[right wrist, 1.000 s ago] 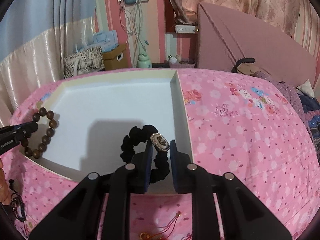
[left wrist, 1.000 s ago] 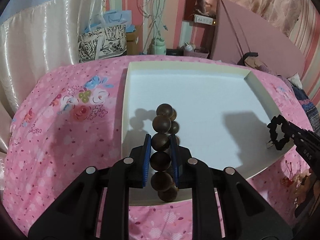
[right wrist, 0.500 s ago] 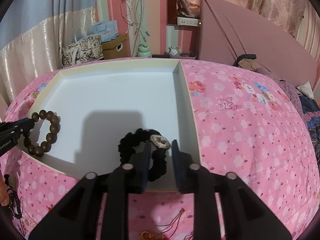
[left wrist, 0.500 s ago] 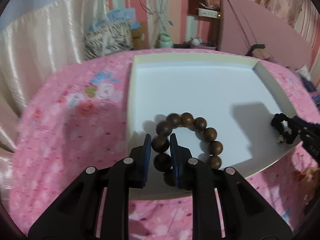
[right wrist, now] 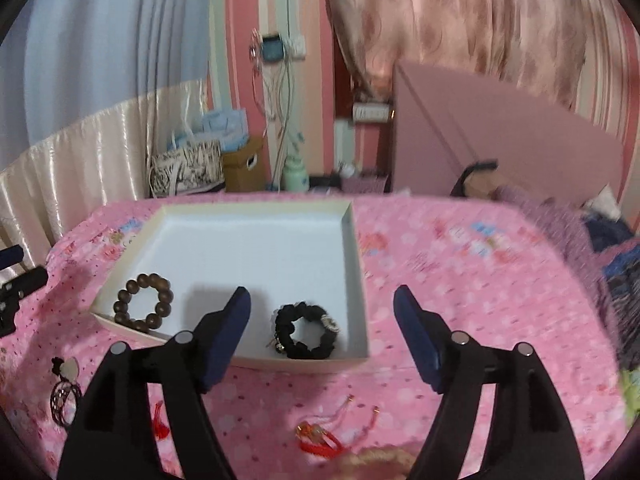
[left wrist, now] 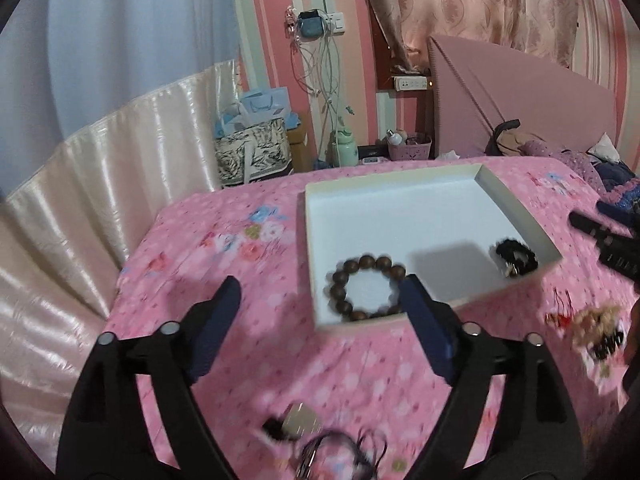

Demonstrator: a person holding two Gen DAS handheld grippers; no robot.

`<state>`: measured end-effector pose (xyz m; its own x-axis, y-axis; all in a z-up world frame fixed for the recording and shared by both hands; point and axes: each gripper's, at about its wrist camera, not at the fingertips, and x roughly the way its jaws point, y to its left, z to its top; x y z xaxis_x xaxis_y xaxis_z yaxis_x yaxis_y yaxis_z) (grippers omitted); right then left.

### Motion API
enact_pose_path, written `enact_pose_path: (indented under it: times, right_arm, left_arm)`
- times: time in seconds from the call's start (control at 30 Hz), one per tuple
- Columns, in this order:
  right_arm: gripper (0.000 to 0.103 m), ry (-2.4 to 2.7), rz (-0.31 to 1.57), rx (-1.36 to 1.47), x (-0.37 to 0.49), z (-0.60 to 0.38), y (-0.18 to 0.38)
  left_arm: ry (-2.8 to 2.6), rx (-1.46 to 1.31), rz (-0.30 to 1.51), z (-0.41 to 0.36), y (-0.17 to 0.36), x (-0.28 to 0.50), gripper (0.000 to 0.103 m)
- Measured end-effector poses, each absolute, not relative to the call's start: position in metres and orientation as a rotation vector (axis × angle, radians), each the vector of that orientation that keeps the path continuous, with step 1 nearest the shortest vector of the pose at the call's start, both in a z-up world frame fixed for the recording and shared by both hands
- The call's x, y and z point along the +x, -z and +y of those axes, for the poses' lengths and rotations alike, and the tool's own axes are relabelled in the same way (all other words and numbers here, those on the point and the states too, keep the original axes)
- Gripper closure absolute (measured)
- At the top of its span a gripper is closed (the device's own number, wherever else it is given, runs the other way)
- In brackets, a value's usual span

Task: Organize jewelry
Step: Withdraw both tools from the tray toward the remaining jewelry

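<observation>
A brown wooden bead bracelet (left wrist: 340,280) lies flat in the near left corner of the white tray (left wrist: 400,216). A black scrunchie with a metal charm (left wrist: 516,256) lies in the near right corner. My left gripper (left wrist: 320,292) hangs back above the bedspread, its jaws opening wide with nothing held. In the right wrist view the scrunchie (right wrist: 286,320) and the bracelet (right wrist: 120,304) rest in the tray (right wrist: 260,248). My right gripper (right wrist: 322,300) is raised in front of the tray, jaws opening and empty.
The tray sits on a pink flowered bedspread (left wrist: 240,264). Loose pieces lie near me: dark cords (left wrist: 336,448), a red tasselled piece (right wrist: 320,438), a corded pendant (right wrist: 64,384) and a red and beige heap (left wrist: 592,324). A pink headboard (right wrist: 480,132) stands behind.
Both grippers let go and opened wide, then drew back and up from the tray. The bracelet dropped flat in the tray, and the scrunchie lies there too.
</observation>
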<state>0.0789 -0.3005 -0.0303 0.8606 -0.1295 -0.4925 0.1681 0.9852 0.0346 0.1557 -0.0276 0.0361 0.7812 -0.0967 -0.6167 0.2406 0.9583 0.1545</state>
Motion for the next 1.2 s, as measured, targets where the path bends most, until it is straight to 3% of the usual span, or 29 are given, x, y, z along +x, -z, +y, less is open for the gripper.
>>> enact_pose_path:
  times: [0.1, 0.7, 1.2]
  right_arm:
    - [0.011, 0.193, 0.459, 0.058, 0.053, -0.300, 0.018]
    - [0.011, 0.308, 0.563, 0.143, -0.004, -0.330, 0.052]
    - [0.011, 0.269, 0.566, 0.070, 0.033, -0.282, 0.055]
  left_arm:
    - [0.169, 0.220, 0.642, -0.013, -0.037, 0.132, 0.006]
    - [0.198, 0.095, 0.702, 0.034, -0.014, 0.086, 0.003]
    - [0.139, 0.057, 0.764, 0.045, 0.014, 0.115, 0.003]
